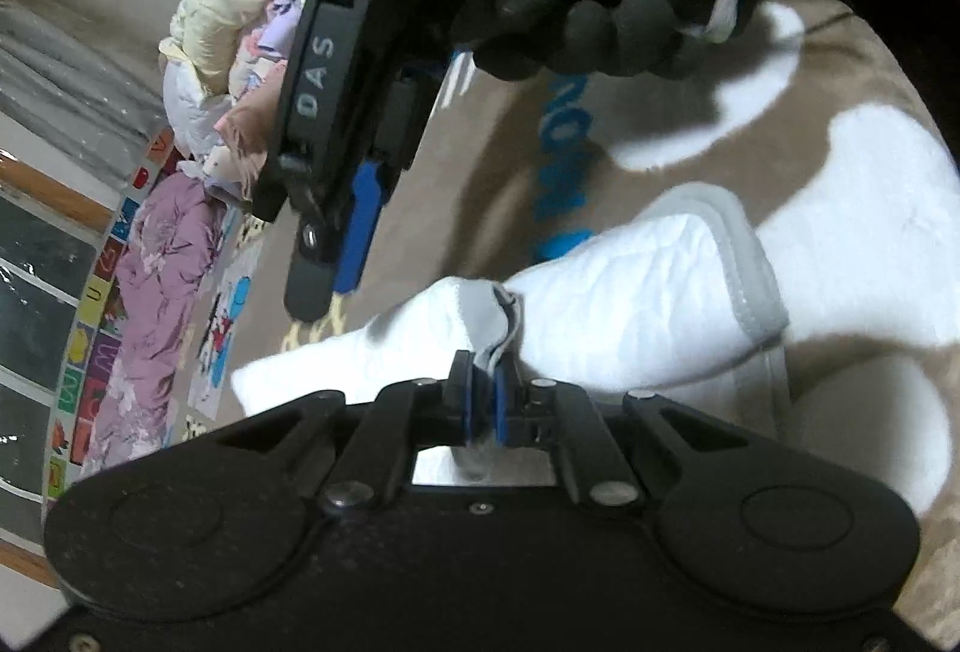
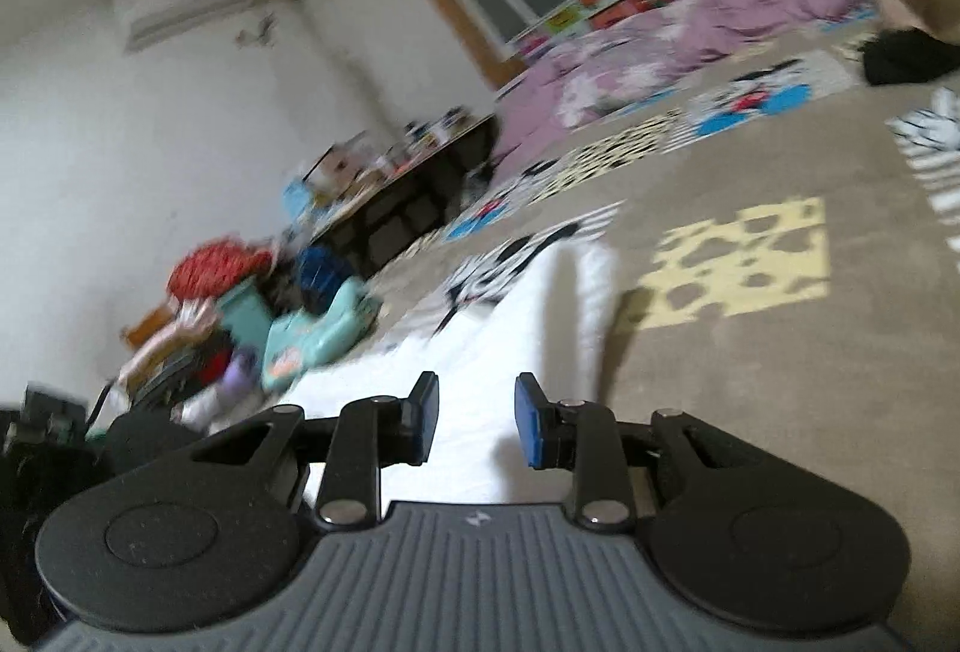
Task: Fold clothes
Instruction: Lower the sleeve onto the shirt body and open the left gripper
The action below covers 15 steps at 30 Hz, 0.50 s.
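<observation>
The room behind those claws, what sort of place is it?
Probably a home bedroom or children's room: a cartoon-print blanket covers the surface, a wall air conditioner hangs up high, and teal plastic toys sit beside a low cluttered table.

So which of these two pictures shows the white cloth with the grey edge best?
The left wrist view. There the white cloth is sharp, with its grey edge visible and the left gripper pinching a corner. The right wrist view is blurred and shows only a plain white patch beyond the open right gripper.

A tan printed blanket (image 1: pixel 456 159) covers the bed. On it lie a white garment (image 1: pixel 648 286), a purple floral quilt (image 1: pixel 162 280) and a heap of clothes (image 1: pixel 240 27).
</observation>
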Each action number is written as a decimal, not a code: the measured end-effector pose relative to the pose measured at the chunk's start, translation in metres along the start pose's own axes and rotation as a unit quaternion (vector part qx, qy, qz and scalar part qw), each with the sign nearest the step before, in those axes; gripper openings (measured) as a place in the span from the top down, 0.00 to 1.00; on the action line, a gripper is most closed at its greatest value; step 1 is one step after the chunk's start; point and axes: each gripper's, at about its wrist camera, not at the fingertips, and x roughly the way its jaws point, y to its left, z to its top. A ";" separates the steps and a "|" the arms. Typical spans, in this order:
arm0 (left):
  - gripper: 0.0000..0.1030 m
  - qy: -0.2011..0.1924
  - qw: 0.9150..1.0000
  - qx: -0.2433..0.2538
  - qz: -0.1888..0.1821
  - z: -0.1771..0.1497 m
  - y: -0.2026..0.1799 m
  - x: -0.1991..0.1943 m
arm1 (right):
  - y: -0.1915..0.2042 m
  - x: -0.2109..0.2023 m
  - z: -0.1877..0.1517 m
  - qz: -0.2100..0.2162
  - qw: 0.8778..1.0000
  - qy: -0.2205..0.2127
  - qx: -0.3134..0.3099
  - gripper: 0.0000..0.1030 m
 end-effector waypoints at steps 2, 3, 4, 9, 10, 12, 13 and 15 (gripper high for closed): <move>0.95 0.001 1.000 -0.010 -0.003 -0.001 0.004 -0.004 | 0.004 0.009 -0.005 -0.019 0.999 0.030 -0.018 0.71; 0.94 0.002 1.000 -0.015 -0.004 -0.002 0.007 -0.006 | 0.004 0.013 -0.008 -0.029 0.998 0.045 -0.024 0.71; 0.93 0.003 1.000 -0.019 -0.005 -0.002 0.009 -0.007 | 0.005 0.017 -0.011 -0.039 0.997 0.060 -0.031 0.71; 0.91 0.006 0.999 -0.044 -0.011 -0.006 0.020 -0.017 | 0.009 0.015 -0.016 -0.040 0.996 0.071 -0.044 0.71; 0.90 0.002 0.998 -0.063 -0.014 -0.007 0.026 -0.019 | 0.010 0.014 -0.016 -0.038 0.996 0.072 -0.045 0.71; 0.83 -0.011 0.993 -0.117 -0.018 -0.011 0.045 -0.022 | 0.013 0.015 -0.018 -0.047 0.994 0.078 -0.062 0.71; 0.81 -0.017 0.989 -0.143 -0.020 -0.013 0.052 -0.021 | 0.015 0.015 -0.019 -0.052 0.993 0.082 -0.071 0.71; 0.81 -0.031 0.980 -0.194 -0.023 -0.017 0.068 -0.020 | 0.021 0.016 -0.021 -0.060 0.990 0.087 -0.089 0.71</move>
